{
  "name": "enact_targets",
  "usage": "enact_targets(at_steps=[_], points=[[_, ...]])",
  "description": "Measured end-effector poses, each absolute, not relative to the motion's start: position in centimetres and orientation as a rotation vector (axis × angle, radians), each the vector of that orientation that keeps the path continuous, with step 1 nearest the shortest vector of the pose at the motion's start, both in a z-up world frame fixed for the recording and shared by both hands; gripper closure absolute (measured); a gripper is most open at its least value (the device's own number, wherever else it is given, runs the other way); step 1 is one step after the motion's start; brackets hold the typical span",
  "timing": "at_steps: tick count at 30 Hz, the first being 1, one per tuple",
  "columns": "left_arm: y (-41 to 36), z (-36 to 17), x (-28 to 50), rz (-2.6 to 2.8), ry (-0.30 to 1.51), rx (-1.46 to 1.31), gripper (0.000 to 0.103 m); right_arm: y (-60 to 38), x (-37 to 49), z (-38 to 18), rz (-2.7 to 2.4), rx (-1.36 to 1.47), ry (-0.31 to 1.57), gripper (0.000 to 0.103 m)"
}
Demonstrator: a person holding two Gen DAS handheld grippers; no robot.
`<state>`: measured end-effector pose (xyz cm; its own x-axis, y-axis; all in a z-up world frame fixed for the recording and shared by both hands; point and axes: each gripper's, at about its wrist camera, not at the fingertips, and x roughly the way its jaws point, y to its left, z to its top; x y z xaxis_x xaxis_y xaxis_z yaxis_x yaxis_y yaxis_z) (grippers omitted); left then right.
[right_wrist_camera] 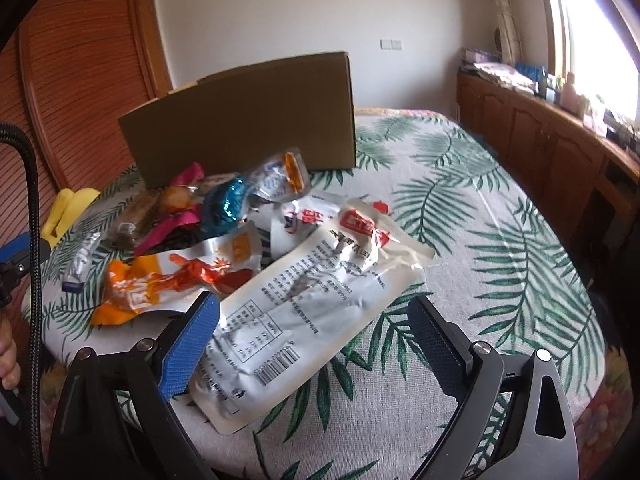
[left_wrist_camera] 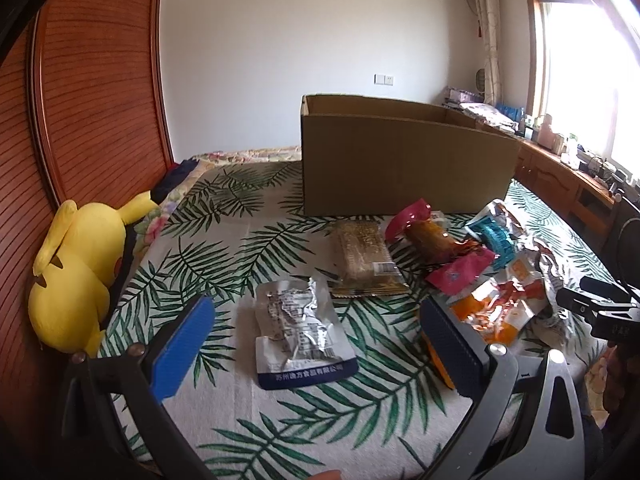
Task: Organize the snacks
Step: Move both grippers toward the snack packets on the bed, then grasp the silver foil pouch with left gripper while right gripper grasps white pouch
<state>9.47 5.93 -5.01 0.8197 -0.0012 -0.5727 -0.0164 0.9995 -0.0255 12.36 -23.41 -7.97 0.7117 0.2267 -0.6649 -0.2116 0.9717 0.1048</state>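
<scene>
Right gripper [right_wrist_camera: 312, 344], jaws spread, straddles the white pouch [right_wrist_camera: 316, 312]; left gripper [left_wrist_camera: 316, 344], jaws spread, straddles the silver packet [left_wrist_camera: 298, 332]. Slick foil may slip on closing.

- One cardboard box [left_wrist_camera: 404, 160] is seen.
- One yellow plush toy [left_wrist_camera: 76, 276] is seen.
- About nine snack packets [right_wrist_camera: 308, 304] are counted, partly overlapped, so the number is uncertain.

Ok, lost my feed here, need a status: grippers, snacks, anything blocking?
Left gripper open over silver packet. Right gripper open over white pouch, not gripped. Cardboard box stands behind the snack pile. Nothing blocking.
</scene>
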Motion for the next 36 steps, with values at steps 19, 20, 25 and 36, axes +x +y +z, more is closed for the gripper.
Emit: enact_targets(at_steps=[19, 20, 25, 36], points=[[9.0, -8.3, 15.3, 0.009, 0.817, -0.115, 0.011, -23.4, 13.4, -9.0, 0.258, 0.036, 0.751, 0.006], [9.1, -8.5, 15.5, 0.007, 0.828, -0.121, 0.014, -23.4, 13.4, -9.0, 0.259, 0.036, 0.749, 0.006], [8.9, -9.3, 16.1, -0.009, 0.866, -0.121, 0.016, -23.5, 13.2, -9.2, 0.261, 0.032, 0.741, 0.005], [9.1, -9.0, 16.2, -0.039, 0.862, -0.1, 0.044, -23.8, 14.7, -8.9, 0.276, 0.015, 0.79, 0.005]])
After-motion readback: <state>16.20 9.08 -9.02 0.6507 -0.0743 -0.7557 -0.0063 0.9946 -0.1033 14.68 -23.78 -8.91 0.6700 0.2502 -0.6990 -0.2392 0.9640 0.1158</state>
